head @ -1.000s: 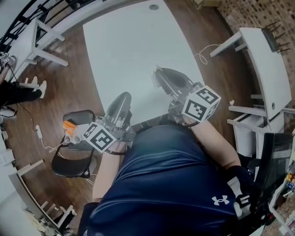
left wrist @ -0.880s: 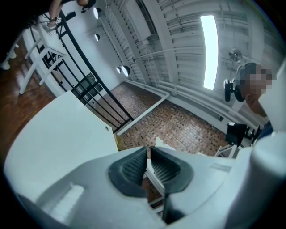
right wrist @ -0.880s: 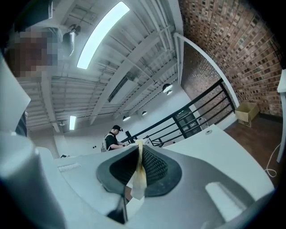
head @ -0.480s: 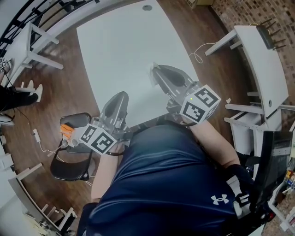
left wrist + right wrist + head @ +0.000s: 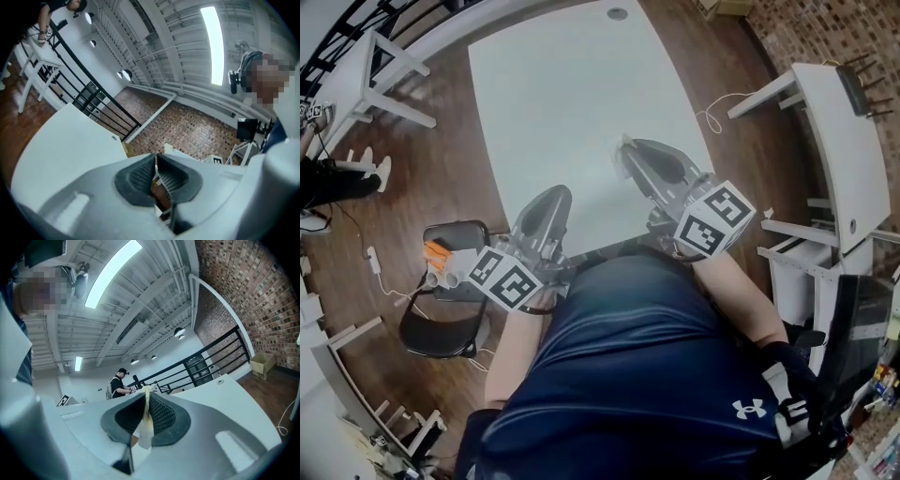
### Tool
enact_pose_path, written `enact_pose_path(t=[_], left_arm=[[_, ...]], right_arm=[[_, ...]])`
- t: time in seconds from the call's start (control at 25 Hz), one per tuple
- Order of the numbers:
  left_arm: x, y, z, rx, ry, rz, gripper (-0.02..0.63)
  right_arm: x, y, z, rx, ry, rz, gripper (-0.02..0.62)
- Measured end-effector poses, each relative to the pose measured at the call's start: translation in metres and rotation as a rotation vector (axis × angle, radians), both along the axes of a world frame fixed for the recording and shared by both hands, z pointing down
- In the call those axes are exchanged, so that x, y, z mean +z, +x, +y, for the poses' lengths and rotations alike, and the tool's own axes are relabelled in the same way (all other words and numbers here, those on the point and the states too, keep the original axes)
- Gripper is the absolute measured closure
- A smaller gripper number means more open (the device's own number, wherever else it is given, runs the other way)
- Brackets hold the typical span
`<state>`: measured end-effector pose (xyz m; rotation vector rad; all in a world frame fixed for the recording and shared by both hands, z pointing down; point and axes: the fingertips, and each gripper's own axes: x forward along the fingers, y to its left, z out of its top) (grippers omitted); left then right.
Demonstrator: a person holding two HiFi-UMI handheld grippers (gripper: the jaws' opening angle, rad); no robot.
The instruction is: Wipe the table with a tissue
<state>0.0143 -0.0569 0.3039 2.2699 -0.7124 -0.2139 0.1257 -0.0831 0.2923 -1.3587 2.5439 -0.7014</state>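
The white table (image 5: 572, 84) fills the upper middle of the head view. My right gripper (image 5: 625, 143) hangs over its near right part, shut on a thin pale tissue (image 5: 624, 139) that pokes out at the tips. In the right gripper view the tissue (image 5: 146, 427) runs as a narrow strip between the ribbed pads of that gripper (image 5: 146, 397). My left gripper (image 5: 560, 192) is over the table's near edge, to the left. Its jaws (image 5: 156, 161) are shut with nothing held, and the table (image 5: 61, 145) lies beyond them.
A black chair (image 5: 441, 333) with small orange and white items stands on the wood floor at the left. White tables stand at the right (image 5: 839, 122) and upper left (image 5: 375, 75). A white cable (image 5: 717, 108) lies by the table's right side. A person (image 5: 117, 383) stands far off.
The left gripper's jaws have come fully together. Both grippers stay over the near edge of the table, each rolled a little; the tissue stays in the right one.
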Motion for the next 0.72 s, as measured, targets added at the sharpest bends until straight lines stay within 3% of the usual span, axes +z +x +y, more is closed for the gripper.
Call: enact_pose_path(t=[0.72], left_arm=[[0.009,0.003,0.0,-0.025,-0.017,-0.004,0.589]], right_arm=[[0.013,0.003,-0.003,-0.022,-0.026,-0.007,0.565]])
